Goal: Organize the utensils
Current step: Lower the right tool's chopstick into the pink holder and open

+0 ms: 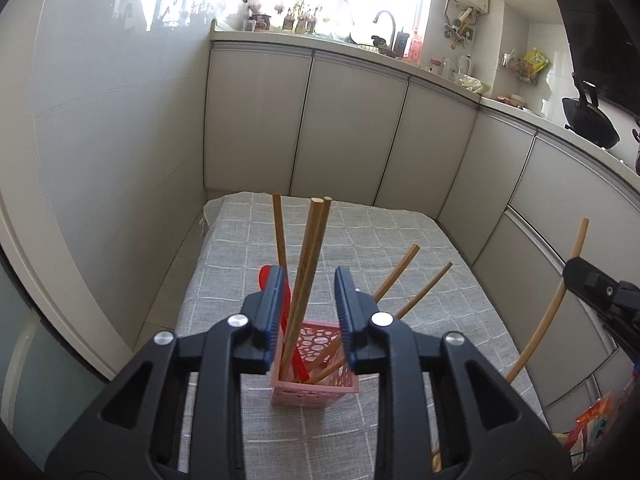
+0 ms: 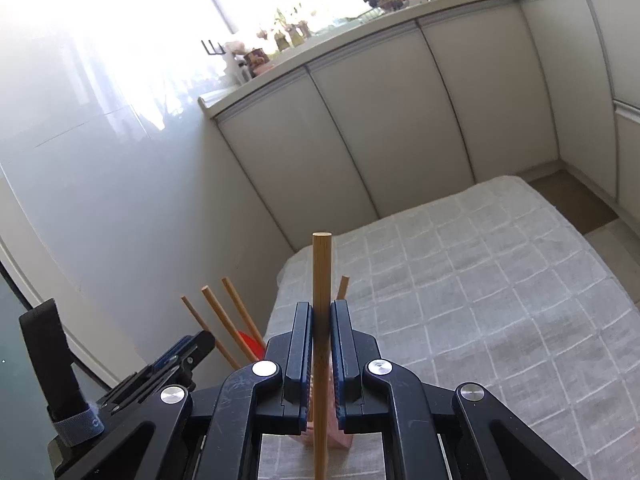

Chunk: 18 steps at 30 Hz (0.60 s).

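In left view alone, red utensil [image 1: 266, 280]

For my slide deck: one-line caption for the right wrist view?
Right gripper clamps an upright wooden chopstick above the grey checked tablecloth.

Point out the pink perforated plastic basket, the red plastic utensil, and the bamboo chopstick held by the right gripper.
pink perforated plastic basket [image 1: 320, 394]: left wrist view, front wall.
red plastic utensil [image 1: 265, 276]: left wrist view, top end.
bamboo chopstick [image 2: 321, 268]: right wrist view, upper shaft.

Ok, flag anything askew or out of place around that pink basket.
Nothing spilled or damaged. The chopsticks in the pink basket splay unevenly: some near upright, two leaning far right. One chopstick is outside it, clamped in the right gripper.
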### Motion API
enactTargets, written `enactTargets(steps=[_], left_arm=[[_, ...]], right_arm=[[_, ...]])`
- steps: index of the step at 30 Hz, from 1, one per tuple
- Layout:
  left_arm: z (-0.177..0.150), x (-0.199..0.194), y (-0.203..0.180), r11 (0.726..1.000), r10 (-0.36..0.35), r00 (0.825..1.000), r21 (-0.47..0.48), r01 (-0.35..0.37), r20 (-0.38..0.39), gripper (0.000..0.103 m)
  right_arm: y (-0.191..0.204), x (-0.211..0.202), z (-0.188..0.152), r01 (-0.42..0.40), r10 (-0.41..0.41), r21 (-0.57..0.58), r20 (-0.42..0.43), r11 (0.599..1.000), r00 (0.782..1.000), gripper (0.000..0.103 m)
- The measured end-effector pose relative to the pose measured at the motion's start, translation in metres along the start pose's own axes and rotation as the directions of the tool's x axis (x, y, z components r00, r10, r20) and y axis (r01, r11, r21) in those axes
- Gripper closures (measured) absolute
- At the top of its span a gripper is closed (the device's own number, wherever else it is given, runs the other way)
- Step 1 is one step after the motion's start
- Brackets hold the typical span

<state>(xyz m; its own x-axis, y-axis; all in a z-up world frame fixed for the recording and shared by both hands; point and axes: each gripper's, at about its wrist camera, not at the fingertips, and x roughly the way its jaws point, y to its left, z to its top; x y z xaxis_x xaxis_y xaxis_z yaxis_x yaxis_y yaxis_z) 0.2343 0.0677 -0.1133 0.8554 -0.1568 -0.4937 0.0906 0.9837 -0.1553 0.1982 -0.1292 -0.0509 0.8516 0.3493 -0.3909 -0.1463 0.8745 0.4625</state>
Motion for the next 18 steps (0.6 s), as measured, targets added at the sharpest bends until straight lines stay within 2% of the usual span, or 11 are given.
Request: enactTargets(steps=[1, 3, 7, 13, 18], left_arm=[[0.000, -0.005, 0.001, 1.000, 0.003, 1.000, 0.001, -0.003, 0.001, 0.060], [-0.002, -0.015, 0.006, 1.000, 0.014, 1.000, -0.013, -0.015, -0.008, 0.050], [-0.009, -0.025, 0.019, 0.997, 0.052, 0.997, -0.046, -0.055, -0.059, 0.040], [-0.022, -0.016, 0.033, 0.991, 0.129, 0.978, -0.027, -0.135, -0.163, 0.037], [-0.027, -0.008, 0.041, 0.986, 0.150, 0.965, -0.032, -0.161, -0.215, 0.037]], right_arm=[[0.002, 0.000, 0.001, 0.001, -0.001, -0.004, 0.013, 1.000, 1.000, 0.096], [0.008, -0.002, 0.003, 0.003, -0.002, -0.013, 0.045, 1.000, 0.999, 0.096], [0.024, -0.001, 0.011, 0.025, -0.020, -0.041, 0.126, 0.999, 0.992, 0.096], [0.047, 0.012, 0.018, 0.049, -0.032, -0.070, 0.236, 0.996, 0.971, 0.096], [0.063, 0.044, 0.017, 0.078, -0.050, -0.098, 0.255, 0.992, 0.965, 0.096]])
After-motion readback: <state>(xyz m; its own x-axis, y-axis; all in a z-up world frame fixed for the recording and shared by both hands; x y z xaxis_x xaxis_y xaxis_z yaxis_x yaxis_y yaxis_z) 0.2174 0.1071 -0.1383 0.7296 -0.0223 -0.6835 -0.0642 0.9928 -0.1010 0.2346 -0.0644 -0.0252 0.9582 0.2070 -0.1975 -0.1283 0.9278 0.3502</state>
